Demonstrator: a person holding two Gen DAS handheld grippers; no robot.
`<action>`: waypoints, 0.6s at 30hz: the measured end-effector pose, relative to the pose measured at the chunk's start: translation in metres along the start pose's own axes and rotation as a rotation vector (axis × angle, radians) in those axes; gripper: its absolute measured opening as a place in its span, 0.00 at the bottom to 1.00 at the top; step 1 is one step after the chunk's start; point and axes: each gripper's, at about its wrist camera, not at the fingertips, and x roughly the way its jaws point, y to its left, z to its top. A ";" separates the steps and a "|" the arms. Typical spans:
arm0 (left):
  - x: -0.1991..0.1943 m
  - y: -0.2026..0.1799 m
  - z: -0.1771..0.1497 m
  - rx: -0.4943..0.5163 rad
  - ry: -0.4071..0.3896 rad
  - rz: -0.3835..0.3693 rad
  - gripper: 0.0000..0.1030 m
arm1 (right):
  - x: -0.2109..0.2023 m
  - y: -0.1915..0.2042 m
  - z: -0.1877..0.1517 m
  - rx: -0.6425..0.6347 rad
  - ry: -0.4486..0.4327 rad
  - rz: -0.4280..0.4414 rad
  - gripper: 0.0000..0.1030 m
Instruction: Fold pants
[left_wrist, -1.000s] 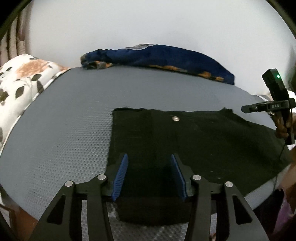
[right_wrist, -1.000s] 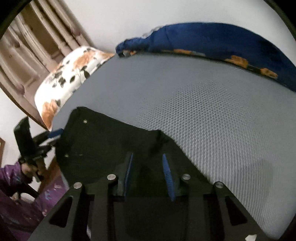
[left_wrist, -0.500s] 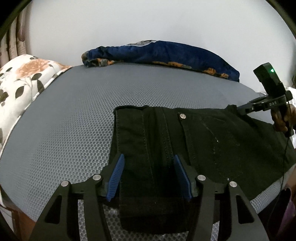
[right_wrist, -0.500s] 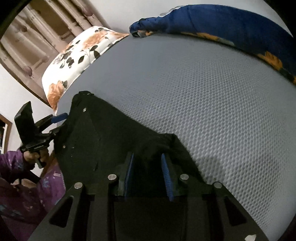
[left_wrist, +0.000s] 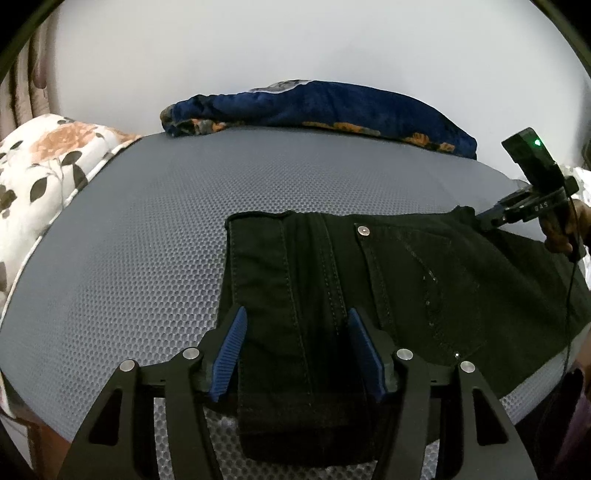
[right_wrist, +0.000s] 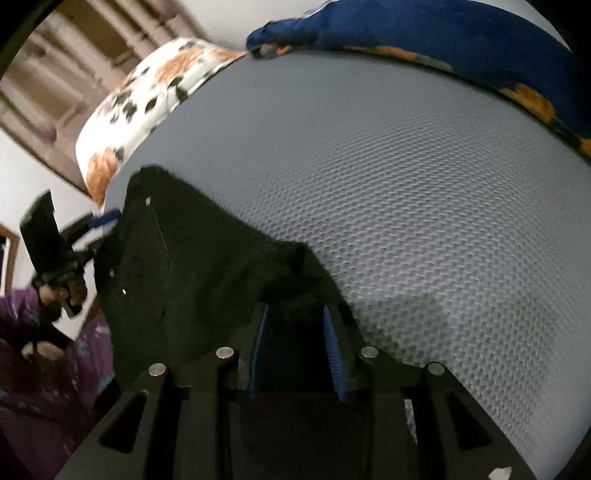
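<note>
Black pants (left_wrist: 369, 280) lie folded on the grey mesh mattress (left_wrist: 147, 240), waistband with a metal button toward the far side. My left gripper (left_wrist: 295, 325) is open, its blue pads on either side of the near left part of the pants. The right gripper shows at the right edge of the left wrist view (left_wrist: 491, 221), at the pants' far right corner. In the right wrist view my right gripper (right_wrist: 295, 314) has its blue pads part open with dark cloth of the pants (right_wrist: 192, 266) between them; the view is blurred.
A blue floral blanket (left_wrist: 325, 107) lies along the far edge by the white wall. A floral pillow (left_wrist: 44, 158) sits at the left end. Wooden bedposts (right_wrist: 74, 74) stand behind the pillow. The mattress edge drops off just under my left gripper.
The pants have been drawn flatter and their seams and pocket now show. The left pads have spread wider. The right gripper has swung with the far corner, and its view is motion-blurred.
</note>
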 end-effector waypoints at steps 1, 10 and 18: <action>0.001 0.000 0.000 0.002 0.001 0.003 0.58 | 0.001 0.000 0.002 0.004 -0.005 0.018 0.29; 0.005 0.003 -0.002 -0.013 0.002 0.011 0.65 | 0.007 0.008 0.011 -0.029 -0.031 0.044 0.10; 0.014 0.009 -0.008 -0.028 0.014 0.048 0.70 | -0.010 -0.012 0.005 0.143 -0.191 0.082 0.04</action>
